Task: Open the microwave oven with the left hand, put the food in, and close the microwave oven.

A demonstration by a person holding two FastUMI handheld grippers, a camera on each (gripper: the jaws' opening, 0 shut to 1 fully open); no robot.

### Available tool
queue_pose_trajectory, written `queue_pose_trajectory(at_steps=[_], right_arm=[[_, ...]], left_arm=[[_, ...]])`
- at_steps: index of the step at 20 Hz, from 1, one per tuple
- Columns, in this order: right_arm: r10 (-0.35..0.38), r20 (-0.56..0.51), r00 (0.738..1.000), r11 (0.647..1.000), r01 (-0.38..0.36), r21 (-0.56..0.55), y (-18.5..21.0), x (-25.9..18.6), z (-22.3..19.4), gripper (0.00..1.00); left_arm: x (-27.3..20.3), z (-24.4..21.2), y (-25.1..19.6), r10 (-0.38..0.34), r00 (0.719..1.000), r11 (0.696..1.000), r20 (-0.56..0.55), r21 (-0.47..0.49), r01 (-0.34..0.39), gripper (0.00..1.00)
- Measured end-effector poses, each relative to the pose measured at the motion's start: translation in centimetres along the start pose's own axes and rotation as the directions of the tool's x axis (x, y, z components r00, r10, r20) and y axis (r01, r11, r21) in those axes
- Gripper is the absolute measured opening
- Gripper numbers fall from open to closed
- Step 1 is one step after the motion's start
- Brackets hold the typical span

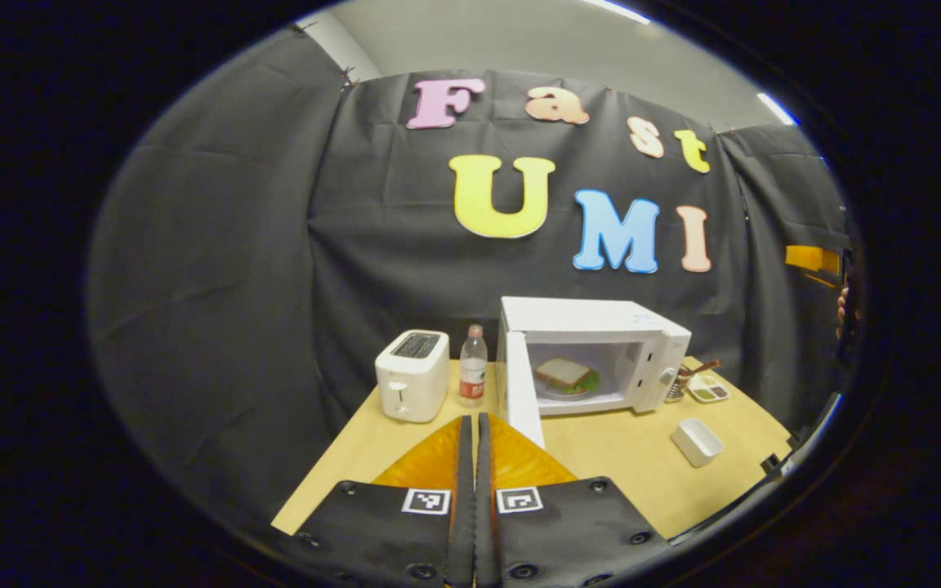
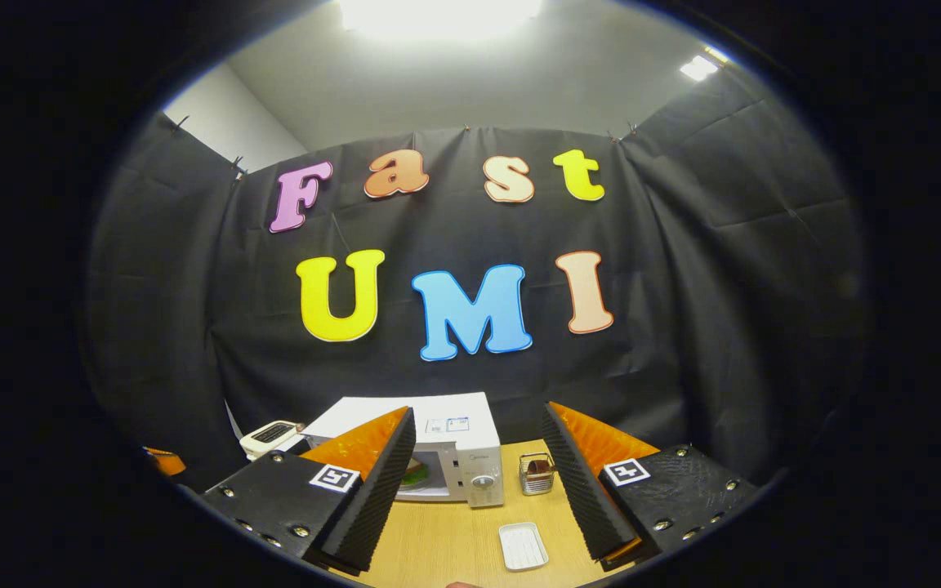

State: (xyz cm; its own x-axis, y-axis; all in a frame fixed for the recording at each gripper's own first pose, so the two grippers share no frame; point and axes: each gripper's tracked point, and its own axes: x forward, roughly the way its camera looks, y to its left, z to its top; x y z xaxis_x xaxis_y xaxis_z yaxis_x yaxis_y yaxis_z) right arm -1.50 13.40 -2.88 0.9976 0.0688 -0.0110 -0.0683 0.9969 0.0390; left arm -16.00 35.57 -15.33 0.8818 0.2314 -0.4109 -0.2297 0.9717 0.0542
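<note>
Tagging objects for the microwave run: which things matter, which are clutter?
Job:
microwave, door open
sandwich on plate inside
left gripper, jaws together

Clutter:
toaster
water bottle
white tray
wire basket

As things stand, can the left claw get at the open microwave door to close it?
Probably yes. The left claw is shut and empty, pointing at the door, which stands swung out toward it, with bare table between them.

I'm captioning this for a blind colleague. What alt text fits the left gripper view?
A white microwave stands on a wooden table with its door open and a sandwich on a plate inside. A toaster and a bottle stand to its left, and the left gripper, shut, points at the door.
</note>
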Motion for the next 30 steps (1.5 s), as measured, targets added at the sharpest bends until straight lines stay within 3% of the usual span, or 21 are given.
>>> queue_pose_trajectory(at_steps=[4, 10, 17, 24, 30], right_arm=[[0.01, -0.019, 1.0, 1.0, -0.01, 0.01, 0.3, 0.4, -0.7, 0.93], [0.021, -0.038, 0.999, 0.999, -0.019, 0.046, 1.1, 1.0, -1.2, 0.93], [0.019, -0.043, 0.999, 0.999, -0.017, 0.045, 0.1, 2.3, -1.5, 0.93], [0.059, -0.037, 0.998, 0.997, -0.057, 0.052, -2.2, 5.1, -1.4, 0.93], [0.076, 0.014, 0.997, 0.997, -0.076, 0.008, -4.6, 8.3, 0.5, 0.93]], left_arm=[[-0.3, -3.5, 0.7, -0.004, 0.997, 1.0, -0.071, -0.002, 0.004, 0.07], [0.5, -6.8, -1.1, -0.065, 0.989, 0.998, -0.134, -0.019, 0.063, 0.07], [0.3, -6.8, -4.9, -0.096, 0.986, 0.995, -0.138, -0.022, 0.094, 0.07], [1.1, -7.3, -13.2, -0.144, 0.98, 0.985, -0.14, -0.115, 0.128, 0.07], [3.6, -7.2, -21.0, -0.208, 0.965, 0.976, -0.162, -0.108, 0.192, 0.07]])
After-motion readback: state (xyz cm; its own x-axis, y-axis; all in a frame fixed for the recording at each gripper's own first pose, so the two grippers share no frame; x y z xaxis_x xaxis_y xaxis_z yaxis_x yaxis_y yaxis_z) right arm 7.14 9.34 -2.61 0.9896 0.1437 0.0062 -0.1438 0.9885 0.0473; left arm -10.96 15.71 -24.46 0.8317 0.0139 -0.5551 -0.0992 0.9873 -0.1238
